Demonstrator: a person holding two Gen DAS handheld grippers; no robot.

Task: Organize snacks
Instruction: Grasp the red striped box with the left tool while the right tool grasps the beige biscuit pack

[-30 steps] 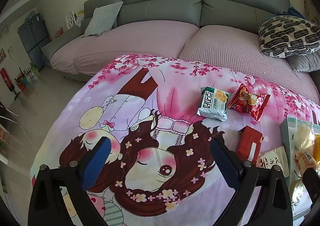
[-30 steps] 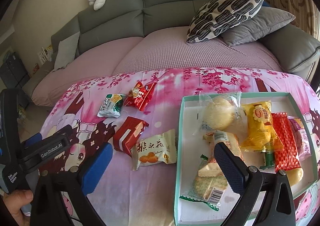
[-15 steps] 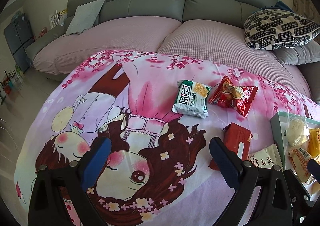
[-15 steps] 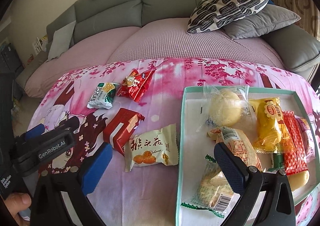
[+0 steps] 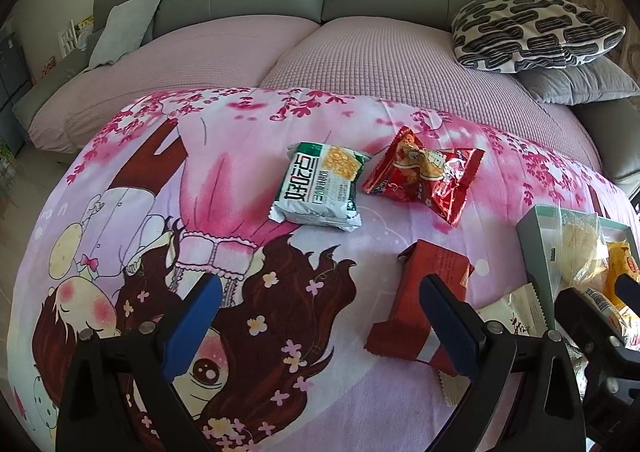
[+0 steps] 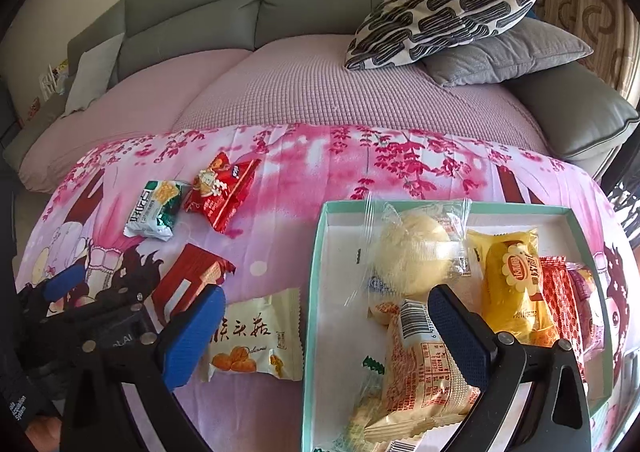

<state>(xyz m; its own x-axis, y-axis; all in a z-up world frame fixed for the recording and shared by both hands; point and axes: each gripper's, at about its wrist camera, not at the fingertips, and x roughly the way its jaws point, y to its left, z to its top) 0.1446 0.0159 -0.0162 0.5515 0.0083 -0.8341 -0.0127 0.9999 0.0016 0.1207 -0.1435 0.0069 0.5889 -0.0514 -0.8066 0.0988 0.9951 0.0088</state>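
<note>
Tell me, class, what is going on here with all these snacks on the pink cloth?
A person holding two grippers is sorting snacks into a teal box. Several packets already lie inside it. Four remain on the cloth: a green-and-white packet, a shiny red packet, a red wafer pack and a cream packet. The left gripper and the right gripper are both open and hold nothing.

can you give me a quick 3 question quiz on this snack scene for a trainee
1. True or false: the left gripper is shut on a snack.
2. How many snack packets lie on the blanket outside the box?
3. Which is nearest the box: A) green and white packet B) cream packet C) red crinkled packet?

Key: 1 false, both grippers are open and empty. 2 four. 3 B.
</note>
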